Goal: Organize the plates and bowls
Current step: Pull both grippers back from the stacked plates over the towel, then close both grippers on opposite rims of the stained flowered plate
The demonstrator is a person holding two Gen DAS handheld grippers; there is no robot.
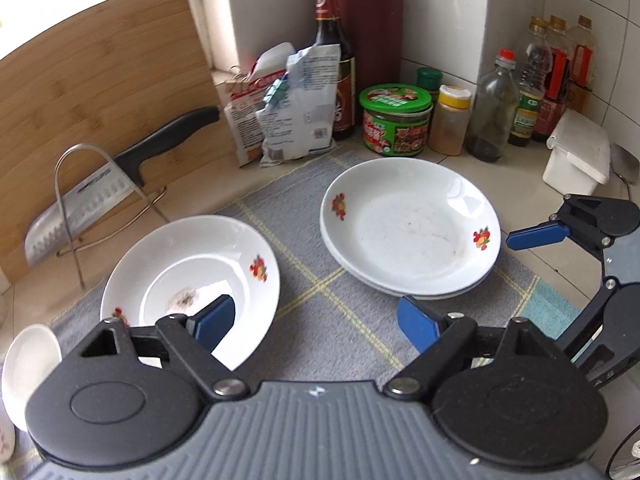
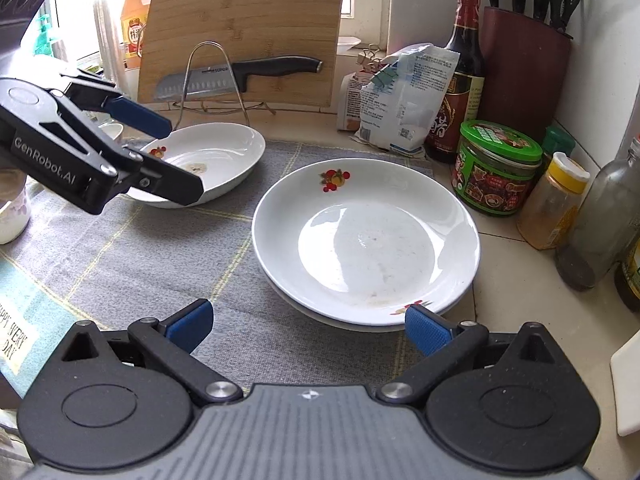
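At the far left of the left wrist view a small white dish [image 1: 30, 368] is cut off by the frame edge and partly hidden behind the gripper body. Just right of it, a single white shallow plate with red flower prints [image 1: 188, 280] sits at the lower left on the grey checked cloth mat [image 1: 320, 320] that covers the surface; a dark smudge marks its centre. The left gripper [image 1: 316, 322] has its jaws spread wide, one blue pad overlapping that plate's near rim; whether it touches is hard to tell. Mid-frame, a stack of white flower-print plates [image 1: 408, 228] rests on the mat; only the edges of the lower plates show, so their count is unclear. At the right edge the right gripper [image 2: 308, 330] is cut off; its own view shows it wide open, holding nothing, just before the stack's near rim.
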